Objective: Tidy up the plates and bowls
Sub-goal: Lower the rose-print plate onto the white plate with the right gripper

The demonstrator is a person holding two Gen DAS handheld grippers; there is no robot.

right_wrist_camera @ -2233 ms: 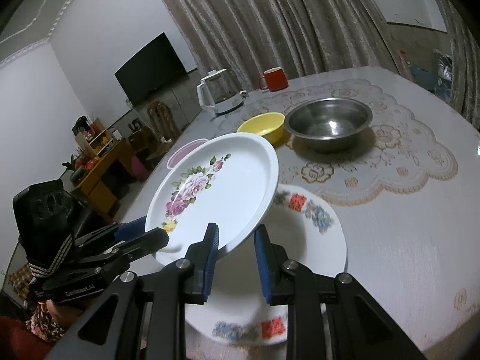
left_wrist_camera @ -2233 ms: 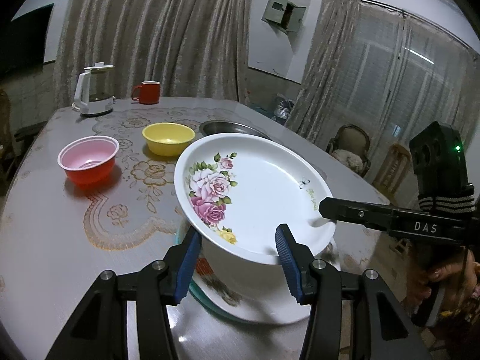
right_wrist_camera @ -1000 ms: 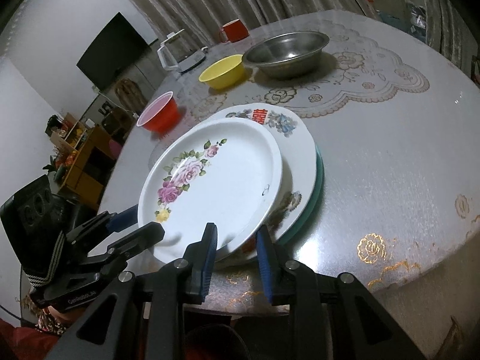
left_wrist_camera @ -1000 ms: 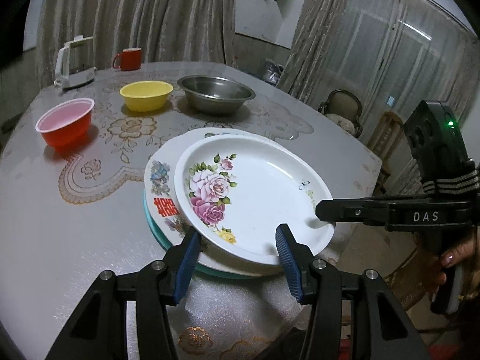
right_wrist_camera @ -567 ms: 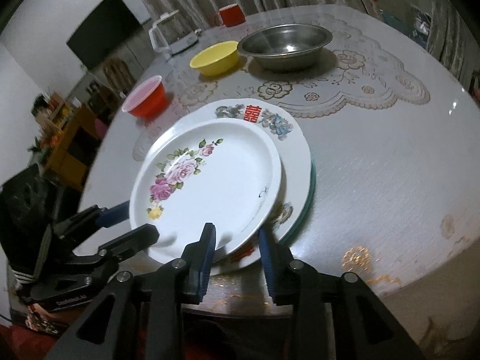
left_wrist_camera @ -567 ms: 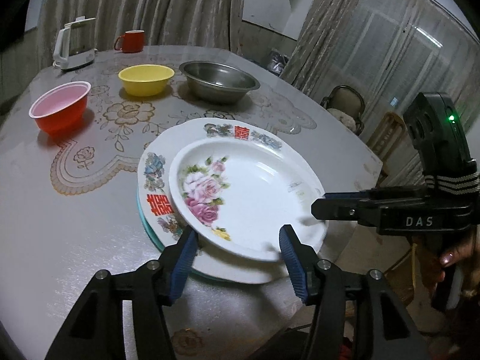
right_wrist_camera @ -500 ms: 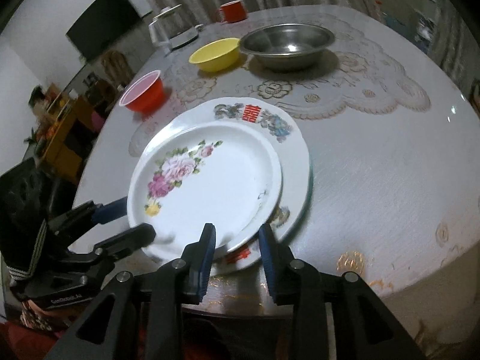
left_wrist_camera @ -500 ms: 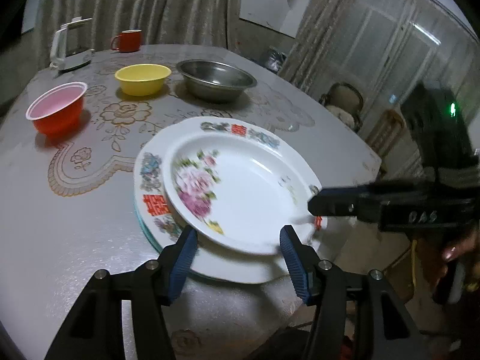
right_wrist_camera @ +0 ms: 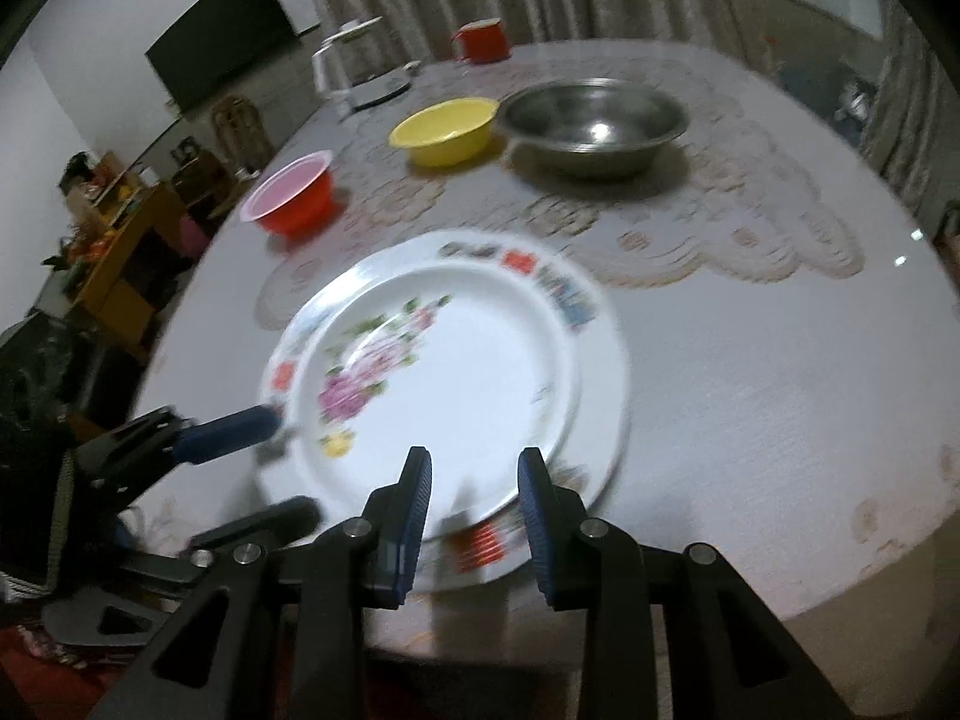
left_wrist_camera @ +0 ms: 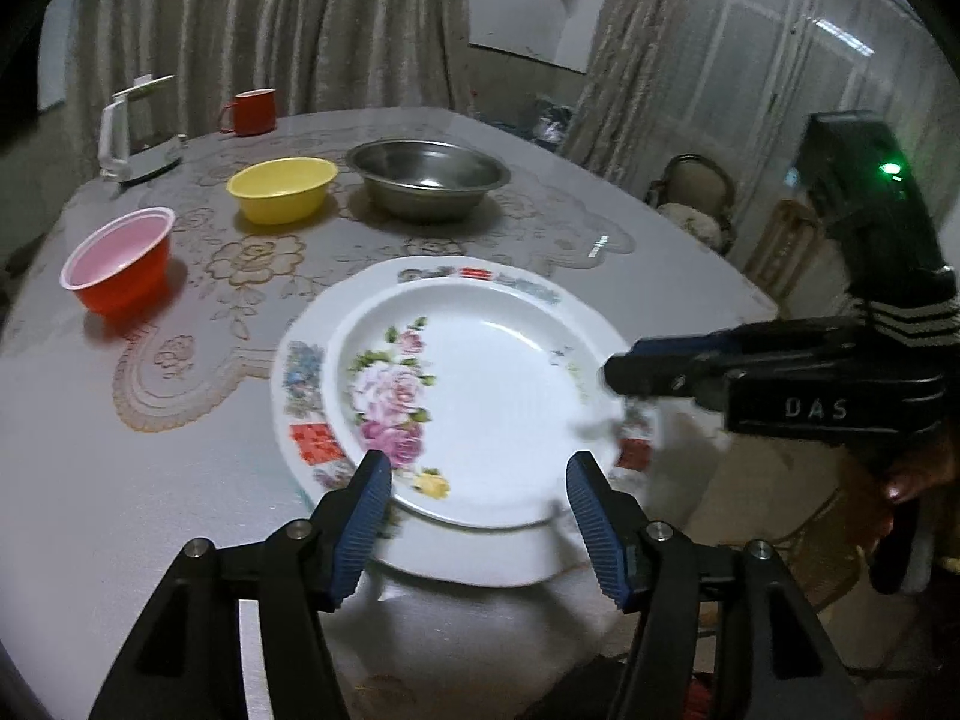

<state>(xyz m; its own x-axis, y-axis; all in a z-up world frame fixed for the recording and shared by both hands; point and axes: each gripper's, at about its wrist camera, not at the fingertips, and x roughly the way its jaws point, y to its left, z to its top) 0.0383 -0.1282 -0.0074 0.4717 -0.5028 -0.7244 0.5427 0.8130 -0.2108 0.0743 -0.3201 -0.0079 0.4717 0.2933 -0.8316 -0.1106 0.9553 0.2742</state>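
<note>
A white plate with pink roses lies flat on a larger plate with a red and blue rim pattern, near the table's front edge. My left gripper straddles the rose plate's near rim; its jaws are opening and the pads stand clear of the rim. My right gripper is open at the plate's other side, with the rim in the gap and untouched. Its fingers reach in from the right in the left wrist view.
Farther back on the lace cloth stand a red bowl, a yellow bowl and a steel bowl. A white kettle and a red mug stand at the far edge. A chair is beyond the table's right edge.
The rose plate, earlier held tilted above the table by both grippers, now lies on the stack. Both pairs of jaws have widened off its rim.
</note>
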